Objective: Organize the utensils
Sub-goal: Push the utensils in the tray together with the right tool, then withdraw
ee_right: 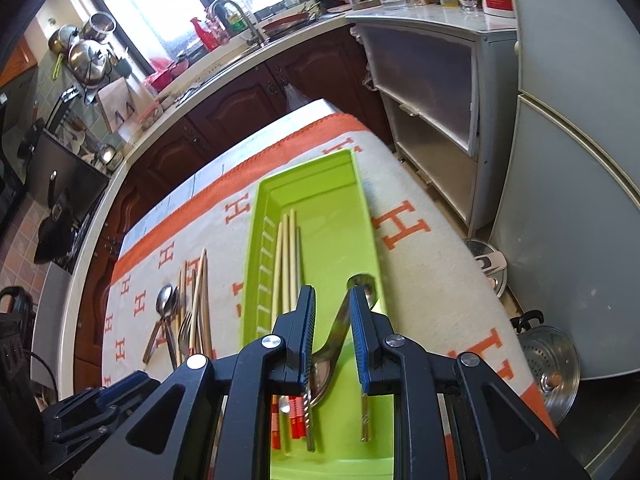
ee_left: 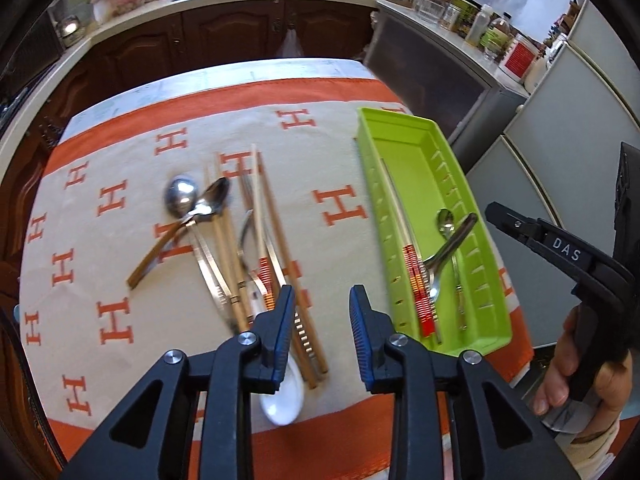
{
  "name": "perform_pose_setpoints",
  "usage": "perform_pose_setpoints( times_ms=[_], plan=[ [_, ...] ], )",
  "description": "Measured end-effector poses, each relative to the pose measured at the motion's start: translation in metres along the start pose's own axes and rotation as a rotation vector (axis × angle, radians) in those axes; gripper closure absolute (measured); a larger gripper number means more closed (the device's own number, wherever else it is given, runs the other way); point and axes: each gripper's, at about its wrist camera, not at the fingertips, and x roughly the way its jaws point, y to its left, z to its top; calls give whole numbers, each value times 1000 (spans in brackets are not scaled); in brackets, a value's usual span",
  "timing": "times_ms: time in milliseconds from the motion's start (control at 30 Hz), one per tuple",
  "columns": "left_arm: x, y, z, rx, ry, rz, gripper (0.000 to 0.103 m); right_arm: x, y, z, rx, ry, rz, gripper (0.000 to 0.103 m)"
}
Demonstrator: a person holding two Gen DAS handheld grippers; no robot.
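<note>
1. The left gripper (ee_left: 322,320) hangs over the near edge of the table, its blue-padded jaws spread apart with nothing pinched between them; only cloth and utensil ends show in the gap.
2. Just under its left finger lies a white ceramic spoon (ee_left: 282,398), bowl toward the camera.
3. Beside that spoon sits the loose pile of utensils (ee_left: 240,248): wooden chopsticks, chopsticks with red-banded ends, a fork and two steel spoons with their bowls touching at the far left.
4. The pile rests on a cream tablecloth (ee_left: 120,240) with orange H marks and an orange border.
5. The right gripper (ee_right: 331,332) is held over the near end of the green tray (ee_right: 360,200), jaws a little apart; a steel spoon handle crosses the gap, but whether the pads press on it cannot be told.
6. In the left wrist view a hand (ee_left: 580,376) grips that tool's black handle at the right edge.
7. The tray lies on the cloth to the right of the pile, well apart from it.
8. Inside it lie pale chopsticks (ee_right: 286,256) along the left wall, red-banded ends at the near end, and steel spoons (ee_left: 444,240) crossed toward the right wall.
</note>
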Motion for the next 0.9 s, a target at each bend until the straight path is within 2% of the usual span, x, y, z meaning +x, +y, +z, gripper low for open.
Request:
perform_pose_setpoints(
  times_ms=[300,467,567,900],
  plan=[
    [-10,43,-23,-53,-26,87,69,3,37,-13,-81,31,16,85],
    [-14,64,-28,-77,-43,122,66,4,62,-19,-126,38,33,81],
    [-16,73,-29,-81,-58,146,57,5,80,-23,-154,45,47,80],
    [-8,105,-26,-96,-63,195,56,13,131,-30,-249,73,118,80]
  ],
)
